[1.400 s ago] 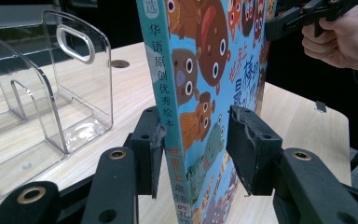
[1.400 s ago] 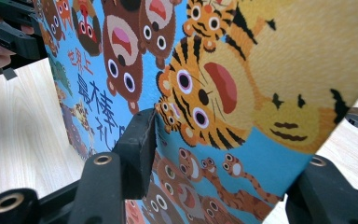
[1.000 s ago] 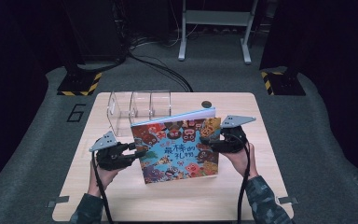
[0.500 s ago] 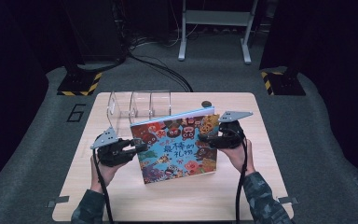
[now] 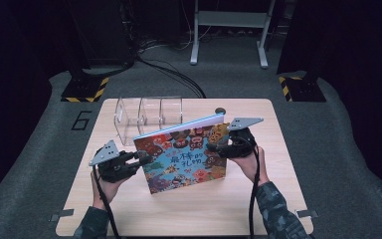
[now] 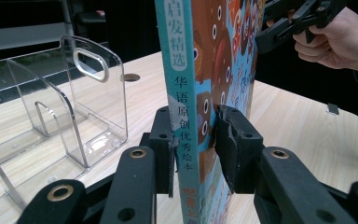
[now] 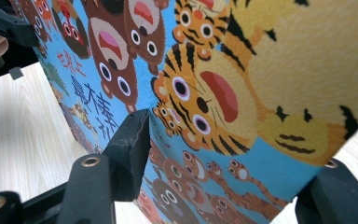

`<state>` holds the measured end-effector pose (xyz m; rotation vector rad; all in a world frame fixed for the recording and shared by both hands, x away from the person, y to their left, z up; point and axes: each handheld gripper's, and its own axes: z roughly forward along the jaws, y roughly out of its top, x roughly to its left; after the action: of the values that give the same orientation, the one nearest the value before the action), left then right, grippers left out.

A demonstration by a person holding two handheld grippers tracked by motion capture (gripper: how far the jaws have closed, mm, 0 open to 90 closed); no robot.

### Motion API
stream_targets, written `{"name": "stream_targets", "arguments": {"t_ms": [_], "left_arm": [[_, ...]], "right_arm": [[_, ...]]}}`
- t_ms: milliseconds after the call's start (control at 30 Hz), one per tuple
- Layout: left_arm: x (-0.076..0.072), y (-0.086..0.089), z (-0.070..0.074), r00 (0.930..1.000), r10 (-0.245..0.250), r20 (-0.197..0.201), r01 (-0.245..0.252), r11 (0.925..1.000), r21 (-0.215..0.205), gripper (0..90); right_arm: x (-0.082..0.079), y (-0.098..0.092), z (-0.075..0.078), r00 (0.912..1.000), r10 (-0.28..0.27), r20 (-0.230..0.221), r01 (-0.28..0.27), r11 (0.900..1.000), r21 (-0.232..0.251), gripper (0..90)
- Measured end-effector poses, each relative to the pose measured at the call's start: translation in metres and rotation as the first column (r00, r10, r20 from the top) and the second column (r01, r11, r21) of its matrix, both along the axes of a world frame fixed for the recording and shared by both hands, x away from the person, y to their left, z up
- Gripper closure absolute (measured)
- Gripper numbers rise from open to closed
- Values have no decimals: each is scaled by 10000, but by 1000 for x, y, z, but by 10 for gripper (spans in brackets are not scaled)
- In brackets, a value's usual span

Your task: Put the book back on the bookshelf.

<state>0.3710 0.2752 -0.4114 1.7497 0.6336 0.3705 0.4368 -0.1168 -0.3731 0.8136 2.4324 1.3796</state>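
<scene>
Colourful picture book (image 5: 184, 157) upright on wooden table (image 5: 238, 209), left tongs (image 6: 193, 140) clamped on spine, right tongs (image 5: 218, 148) gripping opposite edge (cover tilted), clear acrylic rack (image 5: 149, 117) just behind.

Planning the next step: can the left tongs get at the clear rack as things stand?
Probably not yet. The left tongs are shut on the picture book, clamping its spine, with the right tongs on its other edge. The clear rack stands just behind the raised book, with nothing else between them.

Left claw (image 6: 193, 154) clamps the upright book (image 6: 200, 70) spine beside a clear rack (image 6: 51, 107).
</scene>
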Motion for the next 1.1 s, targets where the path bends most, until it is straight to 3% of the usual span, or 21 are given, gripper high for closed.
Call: {"name": "stream_targets", "arguments": {"t_ms": [133, 267, 467, 700, 967, 1100], "left_arm": [[1, 1, 1, 9999, -110, -10, 110, 9999, 10, 681], [4, 0, 4, 9998, -212, -34, 210, 9990, -382, 674], [10, -7, 17, 9986, -514, 131, 521, 9966, -644, 654], [10, -10, 22, 9980, -564, 269, 573, 9978, -325, 665], [7, -9, 22, 9962, -685, 536, 699, 9973, -240, 717], [5, -8, 21, 9936, -981, 565, 988, 9951, -100, 735]], "right_arm": [[-2, -1, 0, 10000, 30, 39, -30, 10000, -67, 426], [-3, -1, -1, 10000, 48, 34, -48, 10000, -32, 432], [-4, -3, -1, 9999, 153, 79, -153, 9999, -50, 433], [-5, -5, -5, 9999, 1, -113, -4, 9996, -291, 368], [-3, -25, -10, 9980, -441, -444, 443, 9990, 35, 323], [3, -30, -11, 9952, -744, -628, 755, 9970, 151, 269]]}}
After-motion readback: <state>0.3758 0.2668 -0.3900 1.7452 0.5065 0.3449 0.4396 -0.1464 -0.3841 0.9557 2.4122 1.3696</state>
